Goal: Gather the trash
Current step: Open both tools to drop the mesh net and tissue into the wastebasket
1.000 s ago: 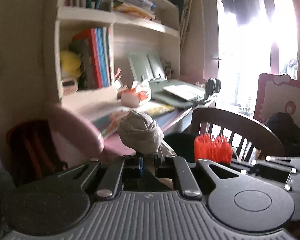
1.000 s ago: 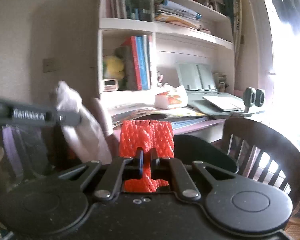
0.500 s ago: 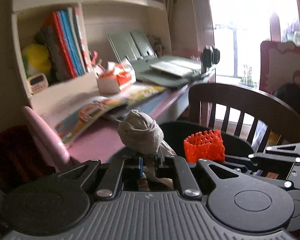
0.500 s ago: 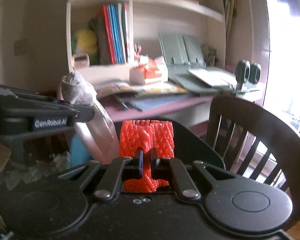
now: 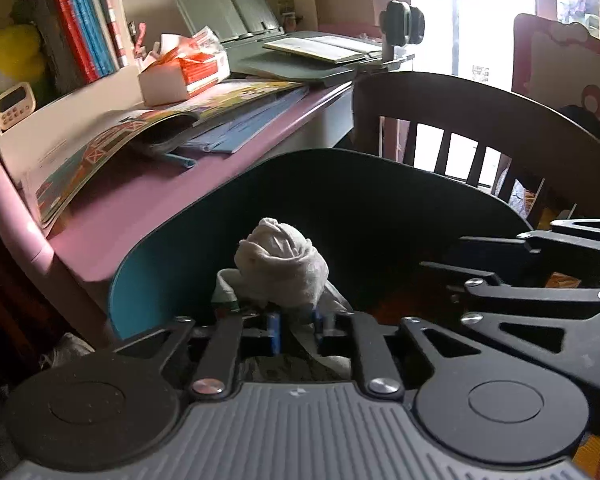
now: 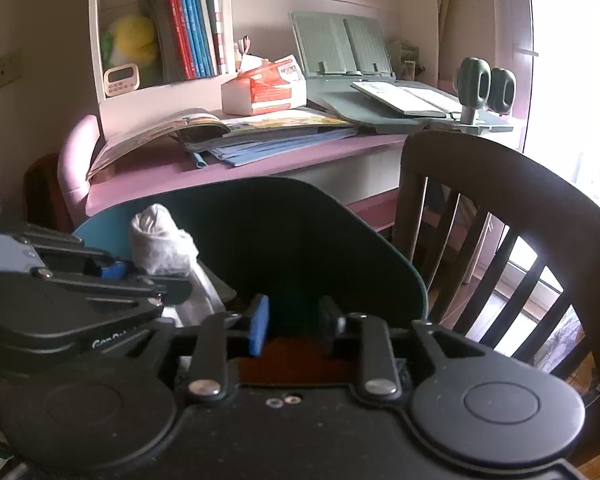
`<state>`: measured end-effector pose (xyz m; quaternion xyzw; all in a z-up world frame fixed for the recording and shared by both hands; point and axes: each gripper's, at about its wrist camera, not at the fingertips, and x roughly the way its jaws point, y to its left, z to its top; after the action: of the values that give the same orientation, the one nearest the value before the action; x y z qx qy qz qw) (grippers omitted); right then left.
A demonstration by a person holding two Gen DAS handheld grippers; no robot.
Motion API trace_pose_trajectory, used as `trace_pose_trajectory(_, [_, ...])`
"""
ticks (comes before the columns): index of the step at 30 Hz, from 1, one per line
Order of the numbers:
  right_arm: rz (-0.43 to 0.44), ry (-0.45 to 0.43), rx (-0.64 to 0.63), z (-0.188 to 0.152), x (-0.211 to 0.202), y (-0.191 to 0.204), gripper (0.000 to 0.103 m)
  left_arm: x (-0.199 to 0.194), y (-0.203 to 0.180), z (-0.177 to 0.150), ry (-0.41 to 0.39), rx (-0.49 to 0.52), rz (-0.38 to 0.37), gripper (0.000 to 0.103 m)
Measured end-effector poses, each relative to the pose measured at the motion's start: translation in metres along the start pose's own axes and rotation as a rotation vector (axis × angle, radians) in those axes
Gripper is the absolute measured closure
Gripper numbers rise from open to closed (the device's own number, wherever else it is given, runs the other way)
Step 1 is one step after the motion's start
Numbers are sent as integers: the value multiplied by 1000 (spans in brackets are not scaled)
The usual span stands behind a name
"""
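Low in the frame, left gripper clamps a crumpled tissue wad over the teal bin, likely to drop it; right gripper hangs released, empty, above that bin before the pink desk.

your left gripper pinches something between its fingers; your right gripper hangs with fingers apart.

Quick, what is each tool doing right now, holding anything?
Left tool: closed on the crumpled grey-white paper wad, above the dark teal bin.
Right tool: open, holding nothing.
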<state>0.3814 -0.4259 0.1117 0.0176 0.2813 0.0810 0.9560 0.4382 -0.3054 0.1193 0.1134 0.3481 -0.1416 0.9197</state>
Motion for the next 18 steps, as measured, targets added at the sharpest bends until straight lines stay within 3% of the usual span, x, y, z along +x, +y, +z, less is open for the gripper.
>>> trace_pose_trajectory(2, [1, -7, 10, 1, -2, -1, 69, -4, 5, -1, -4, -21, -12, 63])
trace_pose_trajectory(5, [4, -16, 16, 1, -8, 0, 65, -13, 11, -2, -20, -48, -7, 47])
trace_pose_trajectory(18, [57, -57, -27, 8, -79, 34, 55, -98, 31, -17, -79, -87, -17, 40])
